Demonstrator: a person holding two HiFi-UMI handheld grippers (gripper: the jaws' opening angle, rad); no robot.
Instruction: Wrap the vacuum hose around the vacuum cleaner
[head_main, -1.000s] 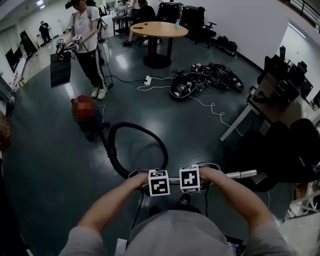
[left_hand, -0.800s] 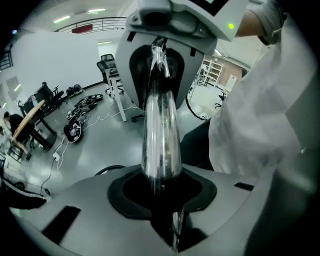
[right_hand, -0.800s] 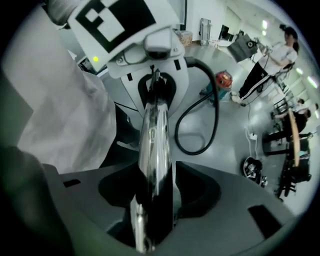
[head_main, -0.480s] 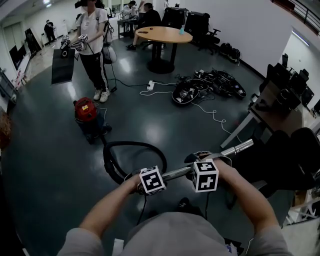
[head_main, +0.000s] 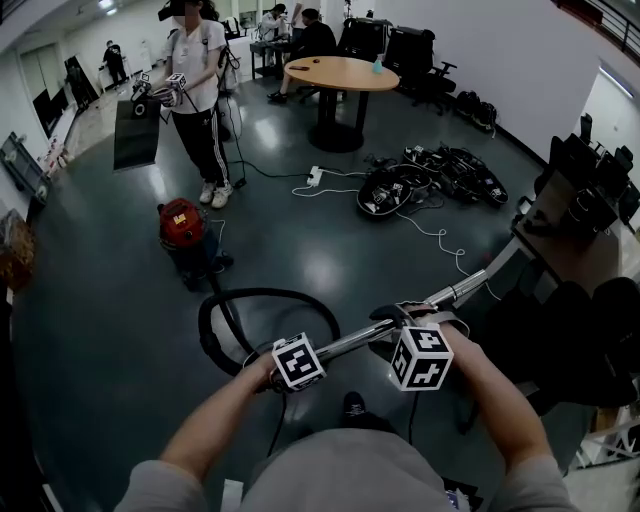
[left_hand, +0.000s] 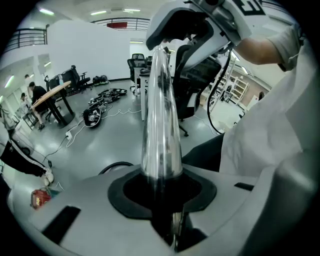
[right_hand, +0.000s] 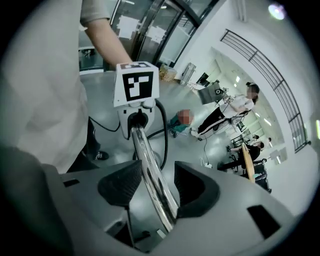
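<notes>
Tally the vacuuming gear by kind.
tube: 1
hose: 1
vacuum: 1
grippers: 2 (left gripper clamps the tube; right gripper, jaws have just been opening, tube between them)
Total: 5

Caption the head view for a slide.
Head view: left gripper clamps the metal tube; right gripper, jaws just opened, straddles it; hose loops to the red vacuum cleaner.

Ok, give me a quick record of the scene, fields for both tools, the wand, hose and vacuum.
left tool: shut on the metal wand
right tool: jaws have just been opening; wand between them, unclamped
hose: black loop lying on the floor, not wrapped
vacuum cleaner: red, on the floor beyond the loop
</notes>
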